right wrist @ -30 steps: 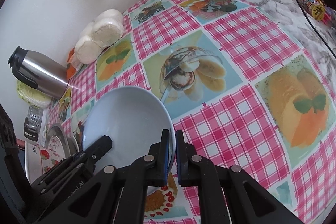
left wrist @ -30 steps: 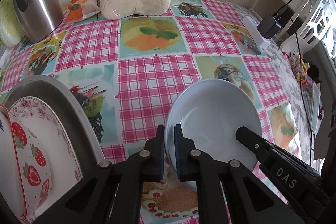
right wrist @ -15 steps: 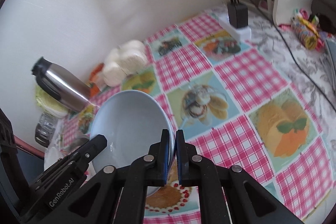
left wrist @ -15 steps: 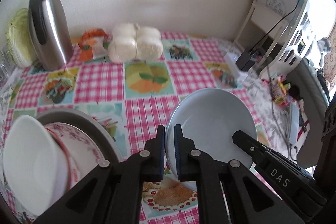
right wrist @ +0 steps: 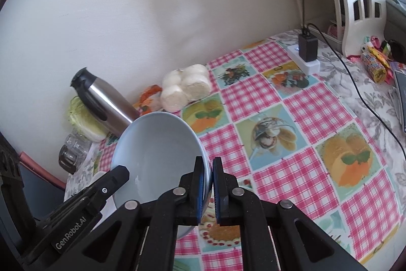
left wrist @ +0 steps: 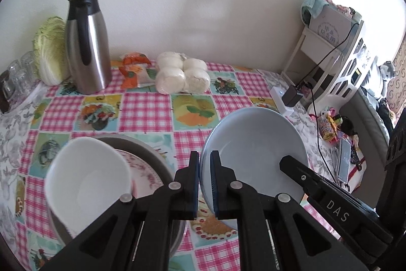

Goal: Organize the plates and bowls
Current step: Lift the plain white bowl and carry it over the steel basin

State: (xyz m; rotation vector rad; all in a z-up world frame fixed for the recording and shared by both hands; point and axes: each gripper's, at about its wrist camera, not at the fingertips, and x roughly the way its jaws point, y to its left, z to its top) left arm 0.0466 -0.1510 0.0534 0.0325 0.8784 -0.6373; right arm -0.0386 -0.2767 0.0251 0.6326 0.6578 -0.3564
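A pale blue ceramic bowl [left wrist: 253,156] is held off the pink checked picture-print tablecloth [left wrist: 144,113] by both grippers at once. The left gripper [left wrist: 204,179] is pinched on the bowl's left rim, jaws nearly pressed together with only the rim between them; the right gripper [right wrist: 207,184] is pinched the same way on the opposite rim. In the left wrist view the right gripper's black finger [left wrist: 299,172] is seen reaching in over the bowl's far side. The bowl is tilted, its open side turned up and toward the cameras, with the rim-to-rim axis between the two grips running roughly left to right. Just left of it, a white bowl [left wrist: 86,182] is seen tipped on a pink floral plate [left wrist: 144,169] inside a round grey metal tray [left wrist: 162,164]; the tray's edge lies close to the left gripper's fingers. Bare cloth is seen ahead of and to the right of the blue bowl. Along the wall at the far edge are lined a steel thermos jug with black lid [left wrist: 86,42], a napa cabbage [left wrist: 49,50], a bag of white buns [left wrist: 182,75] and an orange printed packet [left wrist: 134,67]. A white power strip with black charger [right wrist: 305,52] is seen toward the right table edge, its cable [right wrist: 355,83] trailing across the cloth.
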